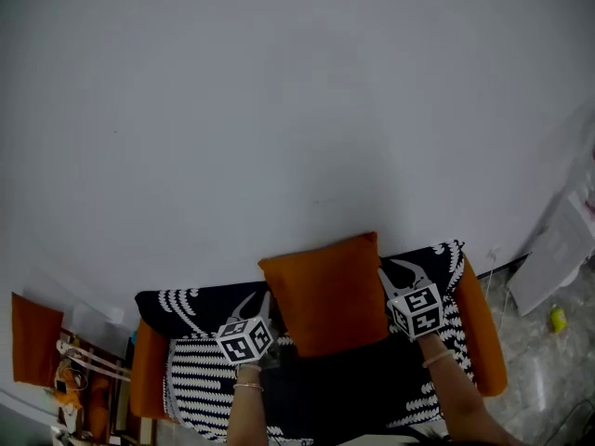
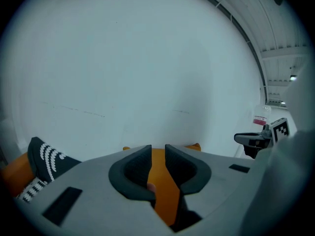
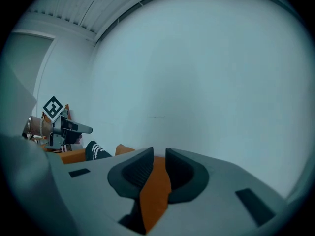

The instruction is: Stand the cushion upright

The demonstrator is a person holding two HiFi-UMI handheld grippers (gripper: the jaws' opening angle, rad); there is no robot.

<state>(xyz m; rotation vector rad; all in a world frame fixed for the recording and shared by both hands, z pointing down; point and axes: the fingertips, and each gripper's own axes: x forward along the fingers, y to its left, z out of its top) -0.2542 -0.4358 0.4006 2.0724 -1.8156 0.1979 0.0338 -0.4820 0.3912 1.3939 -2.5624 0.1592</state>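
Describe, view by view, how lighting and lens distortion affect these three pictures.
Head view: dim, even light; the plain white wall curves at its base, and the orange square fabric cushion is sharp. Left gripper view: a fisheye circle with black corners, the ribbed ceiling bends, and the left claw is dark and soft. Right gripper view: the same black corners and bent ceiling, with the right claw in shadow.

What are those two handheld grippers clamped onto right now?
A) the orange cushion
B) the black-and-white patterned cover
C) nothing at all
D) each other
A: the left gripper and the right gripper each have their jaws closed on an edge of the orange cushion, one at either side.
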